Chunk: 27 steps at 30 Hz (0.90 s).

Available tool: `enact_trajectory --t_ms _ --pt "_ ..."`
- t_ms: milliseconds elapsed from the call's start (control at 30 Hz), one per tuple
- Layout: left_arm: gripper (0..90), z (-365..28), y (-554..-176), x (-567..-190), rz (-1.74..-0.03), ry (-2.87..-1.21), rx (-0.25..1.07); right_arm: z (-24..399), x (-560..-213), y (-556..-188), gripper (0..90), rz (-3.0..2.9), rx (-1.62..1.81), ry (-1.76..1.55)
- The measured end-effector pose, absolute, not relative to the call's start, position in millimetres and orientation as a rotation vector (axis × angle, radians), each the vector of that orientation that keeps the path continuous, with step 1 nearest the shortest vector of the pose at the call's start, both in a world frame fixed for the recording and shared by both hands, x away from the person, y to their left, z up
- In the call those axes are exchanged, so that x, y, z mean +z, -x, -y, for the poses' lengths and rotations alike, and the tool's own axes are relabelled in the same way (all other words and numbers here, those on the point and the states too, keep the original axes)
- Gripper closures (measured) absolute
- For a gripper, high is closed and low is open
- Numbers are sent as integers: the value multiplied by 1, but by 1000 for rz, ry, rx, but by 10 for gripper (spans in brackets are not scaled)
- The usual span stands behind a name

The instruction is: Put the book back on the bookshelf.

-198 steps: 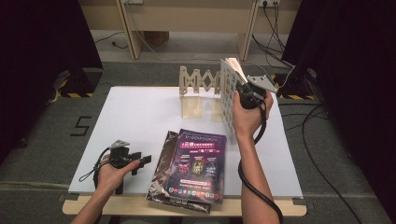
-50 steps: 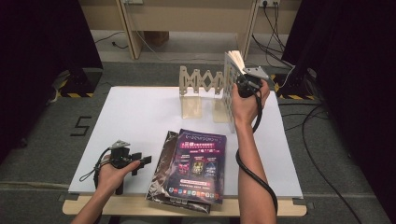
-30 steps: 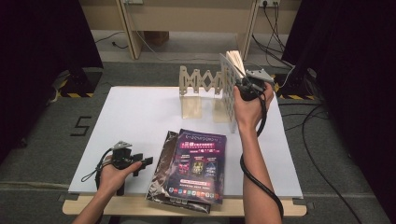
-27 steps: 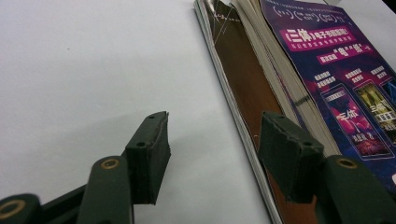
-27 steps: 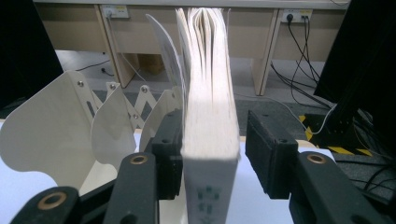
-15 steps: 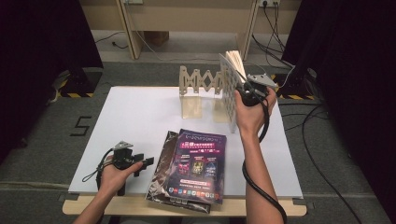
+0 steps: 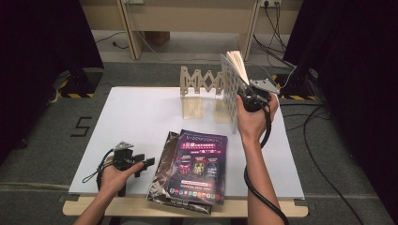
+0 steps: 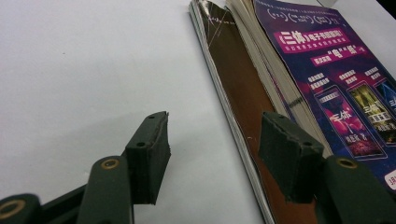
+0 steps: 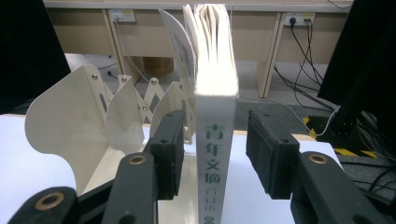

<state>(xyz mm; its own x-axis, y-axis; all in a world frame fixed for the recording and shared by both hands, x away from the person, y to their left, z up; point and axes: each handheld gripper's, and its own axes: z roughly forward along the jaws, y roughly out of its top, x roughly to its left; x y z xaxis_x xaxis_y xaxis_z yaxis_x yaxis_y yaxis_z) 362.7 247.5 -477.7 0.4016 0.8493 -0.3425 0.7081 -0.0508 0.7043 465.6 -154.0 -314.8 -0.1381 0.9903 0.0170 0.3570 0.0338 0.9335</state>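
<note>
A thick white book [image 7: 231, 91] stands upright on the white table [image 7: 141, 112], at the right end of a wooden folding rack [image 7: 199, 84]. My right gripper [image 7: 248, 98] is behind its spine. In the right gripper view the book [image 9: 215, 154] is between the jaws of my right gripper [image 9: 214, 126], with a slim gap at each pad, so the gripper is open. The rack's pale dividers [image 9: 70, 126] fan out to the left. My left gripper [image 7: 143, 165] rests open near the table's front edge, just left of a purple magazine [image 7: 199, 164].
The purple magazine [image 8: 336, 79] lies on a glossy brown one [image 8: 243, 88], right beside my left gripper [image 8: 215, 135]. Cables trail on the floor at the right, and a wooden desk frame stands behind the table.
The book leaned in the earliest frame and now stands upright by the rack. Over the last second the right hand has barely shifted. The left hand has stayed still.
</note>
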Motion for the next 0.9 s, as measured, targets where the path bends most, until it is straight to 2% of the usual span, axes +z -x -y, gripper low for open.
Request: enact_trajectory --t_ms 900 --pt "430 -231 -365 -470 -1293 -1811 173 164 -340 -427 570 -1614 1123 -1462"
